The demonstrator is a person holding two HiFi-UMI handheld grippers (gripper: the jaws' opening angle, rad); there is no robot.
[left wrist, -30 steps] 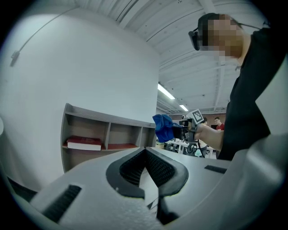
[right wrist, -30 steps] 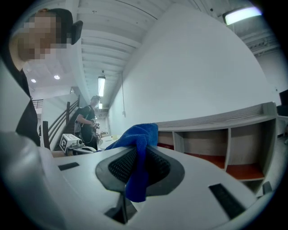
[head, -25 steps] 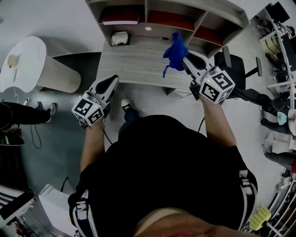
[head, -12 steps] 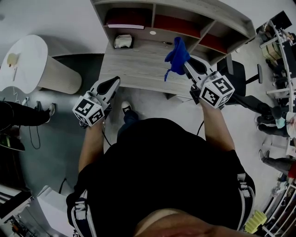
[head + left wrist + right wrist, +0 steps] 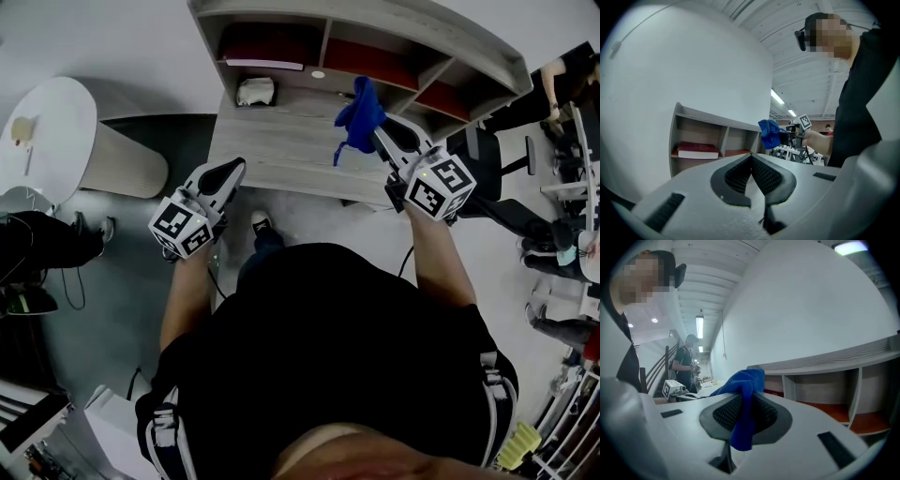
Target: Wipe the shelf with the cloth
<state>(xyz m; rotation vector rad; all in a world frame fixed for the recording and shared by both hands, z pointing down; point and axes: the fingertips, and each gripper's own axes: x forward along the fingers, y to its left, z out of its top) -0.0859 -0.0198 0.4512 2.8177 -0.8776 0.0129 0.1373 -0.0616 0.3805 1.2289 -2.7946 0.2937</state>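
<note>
Cloth (image 5: 359, 111), prob. soft, light & floppy, hangs clamped at its bunched middle in R gripper (image 5: 382, 134) over surface (image 5: 281, 141) near shelf (image 5: 403, 23), a sound hold w/ loose end free for wiping; L gripper (image 5: 232, 169) closed, empty.

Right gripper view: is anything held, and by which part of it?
The right claw is shut on the blue cloth, pinching a bunched fold; one end hangs out below. The left claw is shut and empty.

Shelf (image 5: 441, 37) (its back) cut by top edge.
</note>
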